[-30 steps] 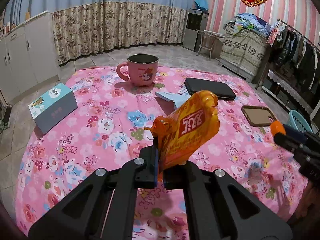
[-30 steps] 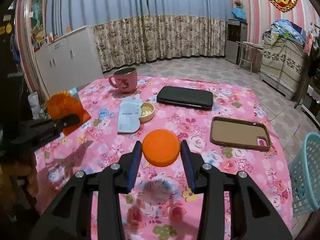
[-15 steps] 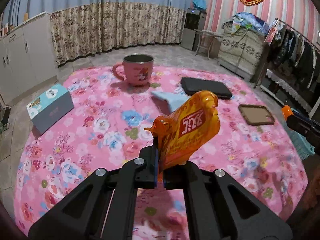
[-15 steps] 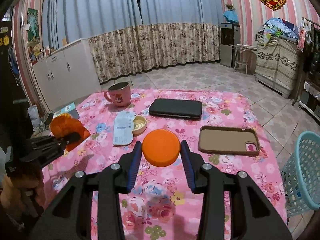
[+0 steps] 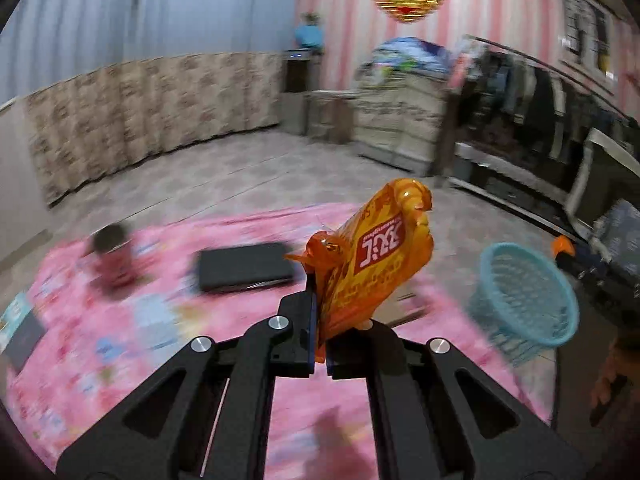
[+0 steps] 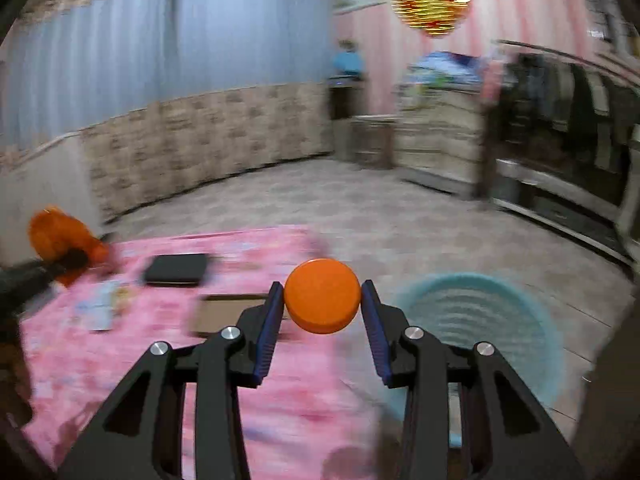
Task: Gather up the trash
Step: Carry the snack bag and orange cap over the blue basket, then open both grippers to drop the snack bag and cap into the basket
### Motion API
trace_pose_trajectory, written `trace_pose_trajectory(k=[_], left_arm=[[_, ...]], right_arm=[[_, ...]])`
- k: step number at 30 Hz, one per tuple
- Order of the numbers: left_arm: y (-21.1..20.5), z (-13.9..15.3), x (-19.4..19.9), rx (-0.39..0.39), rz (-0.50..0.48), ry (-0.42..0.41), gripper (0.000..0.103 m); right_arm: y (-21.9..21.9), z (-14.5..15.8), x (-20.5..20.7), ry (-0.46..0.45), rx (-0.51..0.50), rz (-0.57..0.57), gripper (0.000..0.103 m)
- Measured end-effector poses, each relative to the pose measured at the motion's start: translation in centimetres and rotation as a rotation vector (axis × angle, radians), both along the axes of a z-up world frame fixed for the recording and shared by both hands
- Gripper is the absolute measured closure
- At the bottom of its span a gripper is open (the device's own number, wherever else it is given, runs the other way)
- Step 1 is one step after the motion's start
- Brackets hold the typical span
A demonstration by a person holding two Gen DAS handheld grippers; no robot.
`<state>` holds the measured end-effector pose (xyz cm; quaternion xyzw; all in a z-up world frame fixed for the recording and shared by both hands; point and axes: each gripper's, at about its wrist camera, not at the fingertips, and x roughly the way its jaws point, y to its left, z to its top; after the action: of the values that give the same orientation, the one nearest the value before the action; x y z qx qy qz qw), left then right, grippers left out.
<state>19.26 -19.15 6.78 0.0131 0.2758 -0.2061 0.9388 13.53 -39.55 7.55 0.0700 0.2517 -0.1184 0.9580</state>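
Note:
My left gripper [image 5: 319, 322] is shut on an orange snack wrapper [image 5: 372, 256] and holds it upright above the pink flowered table [image 5: 120, 344]. My right gripper [image 6: 322, 304] is shut on an orange round lid [image 6: 322, 296], held above the table's right edge. A light blue plastic basket [image 5: 524, 300] stands on the floor right of the table; it also shows in the right wrist view [image 6: 480, 320], just right of the lid. The left gripper with the wrapper [image 6: 64, 236] shows at far left in the right wrist view.
On the table [image 6: 120, 360] lie a black case [image 5: 244, 266], a pink mug [image 5: 114, 254], a brown phone case [image 6: 232, 312], a pale wrapper [image 6: 100, 308] and a box [image 5: 18, 328]. Furniture and a clothes rack [image 5: 540, 120] stand behind the basket. Both views are blurred.
Both grippers have swung right and risen with their loads. The blue basket has come into fuller view in both views, and the table now sits lower and further left.

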Motion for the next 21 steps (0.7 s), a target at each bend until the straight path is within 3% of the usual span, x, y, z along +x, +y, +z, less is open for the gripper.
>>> trace_pose_trajectory(k=[3,7,10,19,20,21], left_arm=[[-6.4,-0.1,0.1,-0.025,-0.099,0.016,0.102],[-15.9,-2.2,-0.3,-0.014,-0.244,0.071,0.102],[-20.0,-3.9,-0.7,0.018,-0.308,0.093,0.102],[-25.0,-7.5,0.4,0.029,-0.378,0.189,0.101],[-25.4,-7.7,0.4,0.033,-0.378,0.188,0.099],[-25.6,-7.8,0.2,0.037,-0.375,0.187,0.091]], right_arm=[[-6.2,-1.5,-2.5,0.013,0.054,-0.135,0.063],[-10.3,-3.6,-3.9,0.017,0.125,-0.197,0.063],[-11.8,-4.9,-4.1,0.027,0.165,-0.208,0.064],[-12.3,-6.9,-3.8,0.026,0.209,-0.219,0.063],[-12.4,-7.1,-3.8,0.029,0.211,-0.219,0.063],[-12.4,-7.2,-3.6,0.032,0.211,-0.22,0.063]])
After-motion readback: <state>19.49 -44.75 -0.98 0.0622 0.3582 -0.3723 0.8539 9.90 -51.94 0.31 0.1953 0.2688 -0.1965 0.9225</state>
